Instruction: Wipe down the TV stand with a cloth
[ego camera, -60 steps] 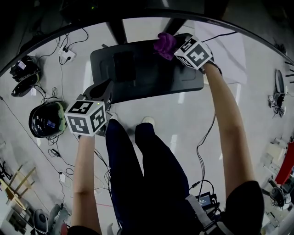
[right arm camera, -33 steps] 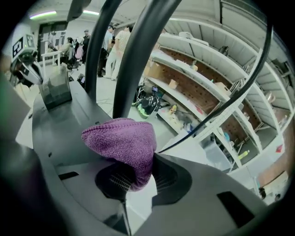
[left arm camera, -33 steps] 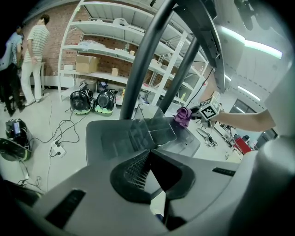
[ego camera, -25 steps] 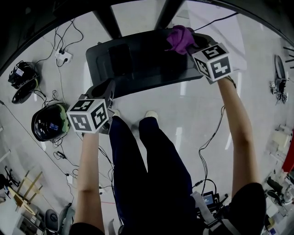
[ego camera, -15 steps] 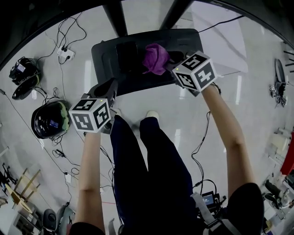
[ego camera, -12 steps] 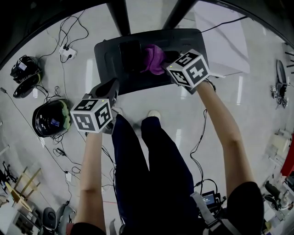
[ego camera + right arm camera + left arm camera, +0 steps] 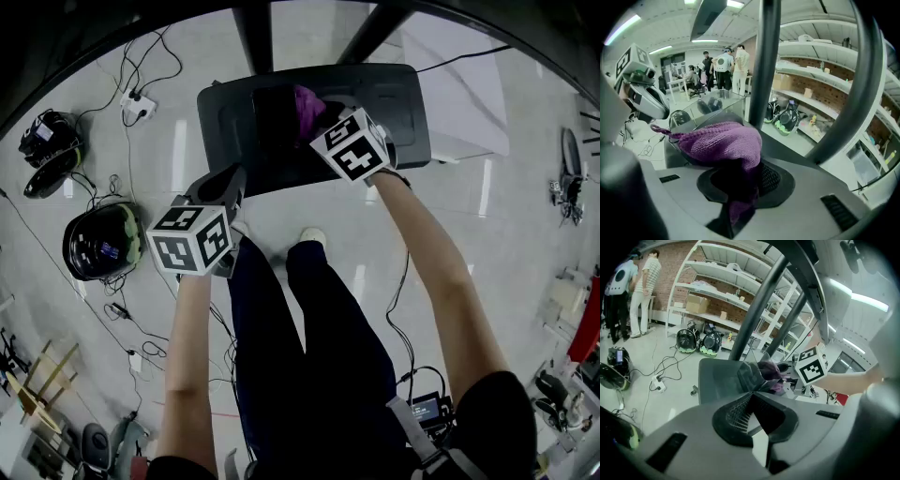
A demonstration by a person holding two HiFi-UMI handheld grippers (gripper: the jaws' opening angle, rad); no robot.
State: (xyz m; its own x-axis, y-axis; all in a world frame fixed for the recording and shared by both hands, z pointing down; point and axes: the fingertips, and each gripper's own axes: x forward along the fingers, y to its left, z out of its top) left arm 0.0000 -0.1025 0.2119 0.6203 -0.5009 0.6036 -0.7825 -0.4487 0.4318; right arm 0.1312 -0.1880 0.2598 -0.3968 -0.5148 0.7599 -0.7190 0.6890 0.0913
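1. Purple cloth [image 7: 307, 101] is bunched up in your right gripper [image 7: 319, 120], with the jaws clamped tight on it. It sits on the TV stand [image 7: 403, 103], a bit left of centre and close to the far edge.
2. Most of the cloth pokes out ahead of the jaws toward that far edge, and one thin corner trails off to your left.
3. The stand's long axis runs left to right in front of you.
4. Your left gripper [image 7: 220, 185] has its jaws closed on nothing, just off the stand's near-left corner.

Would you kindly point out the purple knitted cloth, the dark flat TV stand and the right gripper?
Purple knitted cloth [image 7: 715, 140]: right gripper view, its bunched middle.
Dark flat TV stand [image 7: 230, 127]: head view, bare left part of top.
Right gripper [image 7: 738, 180]: right gripper view, between its jaw tips.
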